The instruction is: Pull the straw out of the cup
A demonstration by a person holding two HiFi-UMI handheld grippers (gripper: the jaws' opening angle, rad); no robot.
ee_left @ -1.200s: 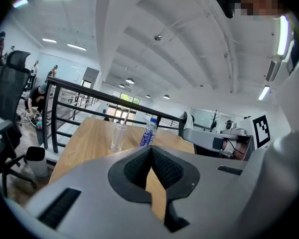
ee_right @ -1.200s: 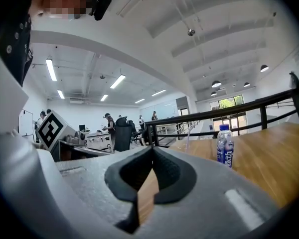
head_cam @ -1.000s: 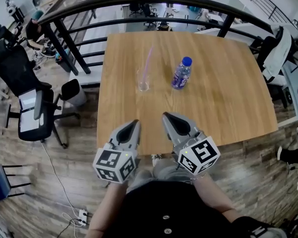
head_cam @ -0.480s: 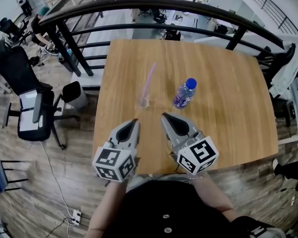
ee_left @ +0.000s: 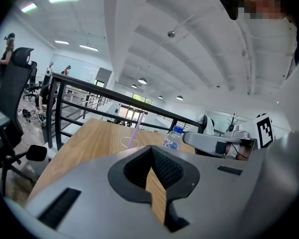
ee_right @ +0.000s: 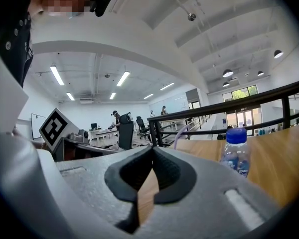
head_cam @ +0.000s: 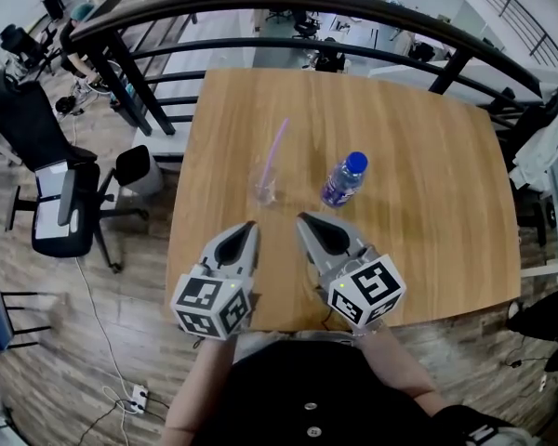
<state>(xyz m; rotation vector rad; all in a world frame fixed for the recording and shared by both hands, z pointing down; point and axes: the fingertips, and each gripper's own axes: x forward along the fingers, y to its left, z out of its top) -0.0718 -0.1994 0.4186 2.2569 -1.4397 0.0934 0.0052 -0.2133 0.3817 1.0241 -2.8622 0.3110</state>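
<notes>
- Straw (head_cam: 276,147), pale purple, leans in the clear cup (head_cam: 264,190) near the middle of the table (head_cam: 428,137); its top tilts away from the person.
- Left gripper (head_cam: 248,227) has its jaws pressed together with nothing between them. It hangs over the near part of the table, short of the cup and pointing roughly at it.
- Right gripper (head_cam: 304,219) is likewise closed and empty, just beside the left one.
- Bottle (head_cam: 342,179) stands right of the cup, near it but apart.
- Risk: neither claw can take the straw as it stands. Arriving with jaws closed would likely poke the cup or straw and tip them.
- Risk: the cup looks light. Pulling the straw with nothing steadying the cup could drag or lift the cup along.
- Risk: the straw is thin and slanted, so a pinch off its line may miss, and a hard one may flatten it.
- Risk: a wide reach by the right gripper could knock the bottle over.
</notes>
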